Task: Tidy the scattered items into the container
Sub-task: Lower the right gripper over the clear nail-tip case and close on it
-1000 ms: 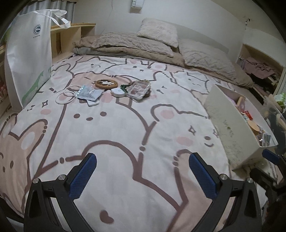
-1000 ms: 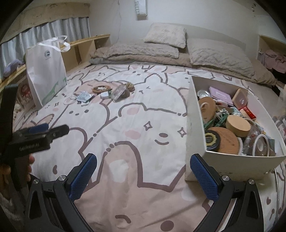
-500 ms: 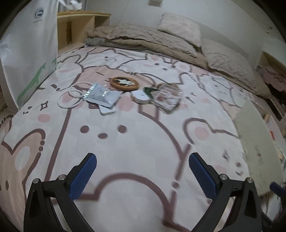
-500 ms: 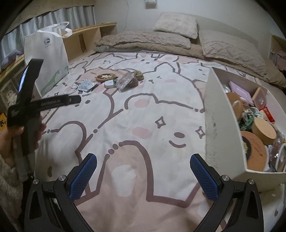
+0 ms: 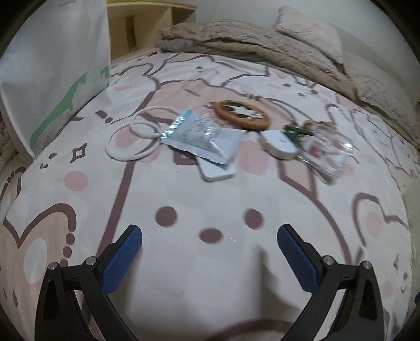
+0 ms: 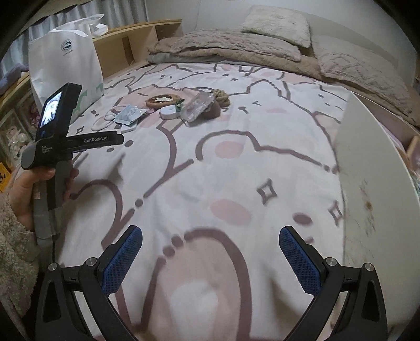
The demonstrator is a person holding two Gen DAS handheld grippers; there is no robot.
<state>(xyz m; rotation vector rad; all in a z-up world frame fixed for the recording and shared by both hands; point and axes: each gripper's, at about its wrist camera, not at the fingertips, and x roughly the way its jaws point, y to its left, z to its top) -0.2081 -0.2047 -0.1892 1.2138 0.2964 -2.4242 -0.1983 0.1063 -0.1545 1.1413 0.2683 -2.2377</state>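
Note:
Scattered items lie on the patterned bedspread ahead of my left gripper (image 5: pixel 209 245), which is open and empty. They are white rings (image 5: pixel 131 143), a silvery blue sachet (image 5: pixel 202 136) on a white flat card (image 5: pixel 218 171), a round brown coaster (image 5: pixel 241 114), a white round case (image 5: pixel 279 141) and a clear plastic packet (image 5: pixel 325 150). The same cluster shows far off in the right wrist view, with a twine ball (image 6: pixel 221 98) behind it. My right gripper (image 6: pixel 210 246) is open and empty over bare bedspread. The white container (image 6: pixel 372 188) stands at its right, only the outer wall showing.
A white paper bag (image 6: pixel 65 63) stands at the bed's left edge by a wooden shelf (image 6: pixel 136 42). Beige blanket and pillows (image 6: pixel 275 23) lie at the headboard. A hand (image 6: pixel 23 188) in a fuzzy sleeve holds the left gripper's handle at the left.
My left gripper moved forward toward the scattered items, which now look much larger and nearer. My right gripper swung left, so the container's contents slid out of view.

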